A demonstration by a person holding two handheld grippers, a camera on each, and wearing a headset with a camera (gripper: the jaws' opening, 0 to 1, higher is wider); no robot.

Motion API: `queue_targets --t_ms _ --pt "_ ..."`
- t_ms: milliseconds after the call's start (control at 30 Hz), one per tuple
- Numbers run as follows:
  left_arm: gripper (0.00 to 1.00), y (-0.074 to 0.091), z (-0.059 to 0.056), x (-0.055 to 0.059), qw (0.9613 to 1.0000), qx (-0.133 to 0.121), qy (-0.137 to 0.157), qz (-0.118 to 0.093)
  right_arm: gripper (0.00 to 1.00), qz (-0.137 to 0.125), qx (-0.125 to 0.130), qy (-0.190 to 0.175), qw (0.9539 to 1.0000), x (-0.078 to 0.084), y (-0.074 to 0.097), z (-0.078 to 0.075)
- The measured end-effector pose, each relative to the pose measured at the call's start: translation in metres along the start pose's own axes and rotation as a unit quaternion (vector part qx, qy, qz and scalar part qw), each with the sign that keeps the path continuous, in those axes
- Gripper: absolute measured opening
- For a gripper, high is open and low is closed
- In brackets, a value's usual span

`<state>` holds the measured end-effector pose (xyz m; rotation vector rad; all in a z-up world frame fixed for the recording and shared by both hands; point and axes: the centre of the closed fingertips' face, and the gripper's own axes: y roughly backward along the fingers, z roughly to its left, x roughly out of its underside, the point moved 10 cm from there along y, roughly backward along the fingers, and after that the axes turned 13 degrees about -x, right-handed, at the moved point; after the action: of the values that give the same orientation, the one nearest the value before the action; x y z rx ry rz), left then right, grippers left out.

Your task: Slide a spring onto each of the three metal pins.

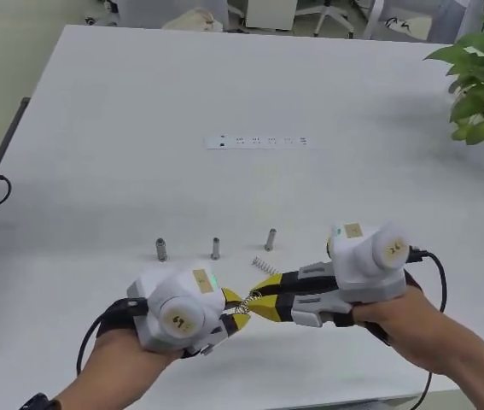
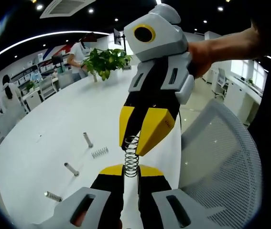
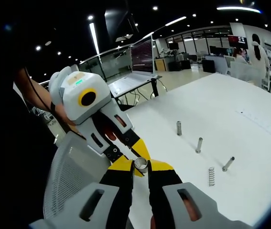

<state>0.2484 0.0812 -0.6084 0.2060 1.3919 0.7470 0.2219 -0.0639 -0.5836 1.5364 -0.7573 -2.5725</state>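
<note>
We see one coiled wire spring [image 2: 132,151] shared tip to tip.
Our left gripper [image 2: 131,171] and right gripper [image 3: 141,167] clamp it, jaws narrow; smooth white table [image 1: 224,94] lies open beyond three steel pins [image 1: 215,248].

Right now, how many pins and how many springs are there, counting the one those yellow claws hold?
Metal pins: 3 (left pin, middle pin, right pin)
Springs: 3 (fitted spring on the left pin, loose spring, held spring in the jaws)
Total: 6
</note>
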Motion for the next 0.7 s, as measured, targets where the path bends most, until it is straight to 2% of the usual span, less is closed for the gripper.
queue_targets --t_ms 200,333,433,700 --pt "0.02 -0.0032 -0.0001 -0.0011 1.0 0.003 0.004 -0.003 0.1 0.017 0.005 0.009 0.9998 -0.0003 0.0016 -0.0011" --pt "0.02 -0.0046 -0.0018 -0.0045 0.9999 0.007 0.003 -0.008 0.14 0.078 0.004 0.037 0.9963 0.0032 0.002 -0.0011" --pt "0.02 -0.0054 -0.0027 -0.0054 0.9999 0.009 0.0 -0.008 0.15 0.107 0.003 0.055 0.9928 0.0048 0.0025 -0.0018" --pt "0.02 -0.0076 -0.0064 -0.0059 0.9998 0.017 -0.007 -0.008 0.18 0.142 -0.002 0.077 0.9869 0.0039 0.0054 -0.0029"
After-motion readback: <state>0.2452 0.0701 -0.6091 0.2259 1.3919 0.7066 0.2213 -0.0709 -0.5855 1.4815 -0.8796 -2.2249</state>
